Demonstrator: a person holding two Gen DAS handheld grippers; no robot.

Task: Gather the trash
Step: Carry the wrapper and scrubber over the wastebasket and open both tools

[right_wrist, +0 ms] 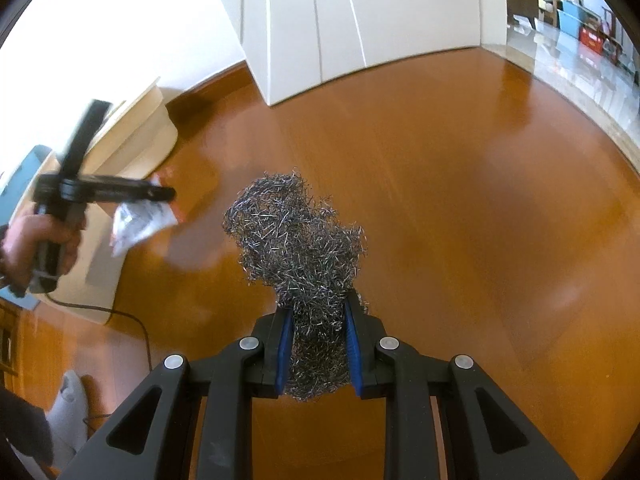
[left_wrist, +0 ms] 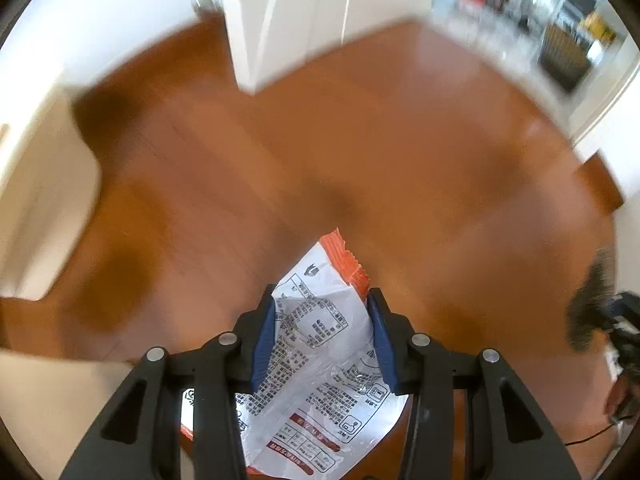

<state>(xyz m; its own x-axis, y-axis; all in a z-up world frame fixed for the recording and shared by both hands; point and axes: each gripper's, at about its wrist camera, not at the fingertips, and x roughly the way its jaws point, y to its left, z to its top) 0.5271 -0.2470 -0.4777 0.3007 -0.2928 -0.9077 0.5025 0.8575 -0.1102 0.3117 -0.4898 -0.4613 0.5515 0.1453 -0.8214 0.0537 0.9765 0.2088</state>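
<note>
My left gripper [left_wrist: 322,300] is shut on a white and orange snack wrapper [left_wrist: 320,344], held above the wooden floor. The wrapper sticks out past the blue pads [left_wrist: 264,340]. My right gripper [right_wrist: 318,308] is shut on a grey steel wool scourer [right_wrist: 298,236], which bulges forward beyond the fingertips. In the right wrist view the left gripper [right_wrist: 162,194] shows at the left, held by a hand, with the wrapper [right_wrist: 140,222] hanging from it. The scourer also shows blurred at the right edge of the left wrist view [left_wrist: 590,304].
An orange-brown wooden floor [right_wrist: 440,184] fills both views. A white door or cabinet corner [right_wrist: 320,40] stands ahead. A pale beige container [right_wrist: 136,136] stands at the left by the wall. A doorway to a tiled room [right_wrist: 580,56] opens at the right. A black cable [right_wrist: 132,320] lies on the floor.
</note>
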